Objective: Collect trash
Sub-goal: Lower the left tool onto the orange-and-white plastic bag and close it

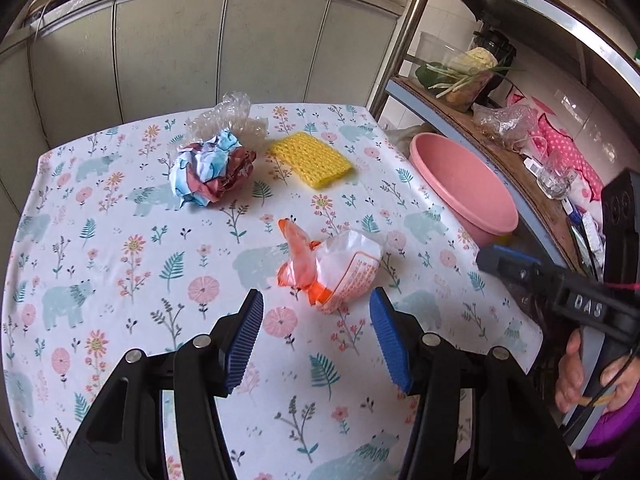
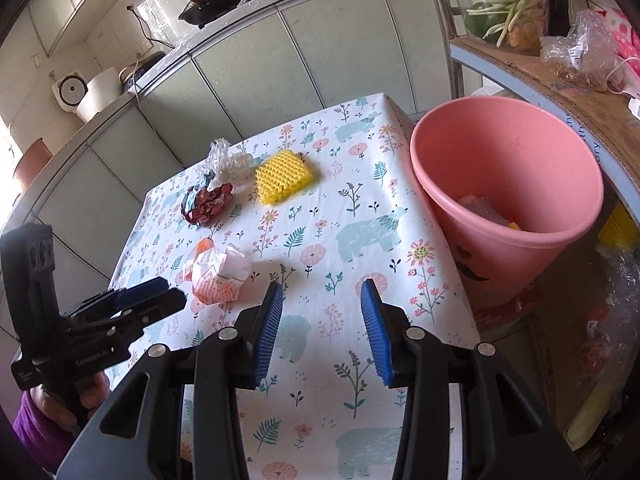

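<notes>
Right wrist view: bucket [image 2: 508,168] contents unclear; left gripper [image 1: 316,312], right gripper [image 2: 320,300] spread, empty.

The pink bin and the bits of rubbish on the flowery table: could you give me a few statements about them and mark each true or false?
1. The pink bin already has something in it. True.
2. The left hand-held gripper is clamped on the orange-and-white plastic wrapper. False: its fingers stand open, the wrapper lying just beyond them.
3. The yellow foam net lies on the tablecloth, outside the bin. True.
4. The crumpled paper ball sits inside the bin. False: it lies on the tablecloth, in front of crumpled bubble wrap.
5. The right hand-held gripper holds nothing. True.
</notes>
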`<state>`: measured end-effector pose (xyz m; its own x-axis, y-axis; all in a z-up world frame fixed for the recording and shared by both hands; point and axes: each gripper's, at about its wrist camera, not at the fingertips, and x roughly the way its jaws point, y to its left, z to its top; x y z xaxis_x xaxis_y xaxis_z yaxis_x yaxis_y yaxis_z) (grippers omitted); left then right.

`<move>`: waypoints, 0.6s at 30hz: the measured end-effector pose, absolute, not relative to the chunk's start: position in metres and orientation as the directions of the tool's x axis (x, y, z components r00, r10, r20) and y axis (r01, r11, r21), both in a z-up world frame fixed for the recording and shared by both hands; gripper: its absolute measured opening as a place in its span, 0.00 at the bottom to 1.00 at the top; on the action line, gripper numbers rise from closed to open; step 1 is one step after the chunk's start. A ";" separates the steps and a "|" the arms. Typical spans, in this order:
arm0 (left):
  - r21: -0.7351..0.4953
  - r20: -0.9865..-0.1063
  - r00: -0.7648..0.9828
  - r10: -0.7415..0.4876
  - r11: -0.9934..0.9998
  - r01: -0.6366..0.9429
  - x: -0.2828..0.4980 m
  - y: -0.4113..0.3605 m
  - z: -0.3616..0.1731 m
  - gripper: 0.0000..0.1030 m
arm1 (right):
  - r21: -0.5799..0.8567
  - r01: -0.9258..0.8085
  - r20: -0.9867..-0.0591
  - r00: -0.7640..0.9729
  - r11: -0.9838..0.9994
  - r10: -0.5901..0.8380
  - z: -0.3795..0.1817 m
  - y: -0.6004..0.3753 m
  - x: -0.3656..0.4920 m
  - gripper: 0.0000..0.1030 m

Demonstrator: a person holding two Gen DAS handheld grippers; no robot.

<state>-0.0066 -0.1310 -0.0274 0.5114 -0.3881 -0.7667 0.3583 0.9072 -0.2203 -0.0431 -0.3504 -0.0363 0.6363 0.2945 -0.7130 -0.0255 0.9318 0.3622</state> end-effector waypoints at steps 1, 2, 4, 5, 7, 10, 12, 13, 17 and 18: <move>-0.224 -0.766 0.513 -0.388 0.909 0.352 -0.003 -0.133 -0.028 0.53 | 0.362 -0.026 -0.714 0.635 0.932 0.295 -0.037 -0.350 -0.043 0.40; -0.225 -0.766 0.513 -0.387 0.909 0.350 0.001 -0.135 -0.028 0.53 | 0.362 -0.025 -0.715 0.635 0.932 0.295 -0.037 -0.350 -0.042 0.40; -0.219 -0.769 0.512 -0.383 0.910 0.351 0.008 -0.141 -0.029 0.53 | 0.361 -0.025 -0.716 0.633 0.932 0.294 -0.037 -0.350 -0.041 0.40; -0.213 -0.774 0.508 -0.377 0.912 0.351 0.011 -0.144 -0.031 0.53 | 0.361 -0.024 -0.717 0.632 0.932 0.294 -0.038 -0.350 -0.041 0.40; -0.199 -0.788 0.496 -0.363 0.914 0.353 0.017 -0.149 -0.036 0.53 | 0.360 -0.024 -0.720 0.628 0.933 0.294 -0.039 -0.351 -0.039 0.40; -0.207 -0.792 0.485 -0.371 0.910 0.359 0.021 -0.153 -0.041 0.55 | 0.357 -0.023 -0.726 0.622 0.934 0.293 -0.042 -0.350 -0.037 0.41; -0.206 -0.786 0.489 -0.378 0.906 0.370 0.020 -0.156 -0.042 0.55 | 0.355 -0.022 -0.732 0.615 0.935 0.292 -0.044 -0.350 -0.035 0.41; -0.207 -0.784 0.491 -0.381 0.905 0.373 0.020 -0.156 -0.043 0.55 | 0.353 -0.022 -0.734 0.613 0.935 0.291 -0.045 -0.349 -0.035 0.40; -0.229 -0.763 0.500 -0.410 0.894 0.385 0.021 -0.156 -0.044 0.45 | 0.348 -0.024 -0.741 0.605 0.937 0.290 -0.047 -0.346 -0.031 0.40; -0.232 -0.758 0.502 -0.415 0.892 0.387 0.021 -0.155 -0.044 0.42 | 0.346 -0.025 -0.743 0.603 0.938 0.290 -0.047 -0.345 -0.030 0.40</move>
<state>0.0211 -0.1551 -0.0437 0.5025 -0.4153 -0.7583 0.3871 0.8923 -0.2321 -0.0298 -0.3450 -0.0471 0.6033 0.2903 -0.7428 -0.0247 0.9377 0.3464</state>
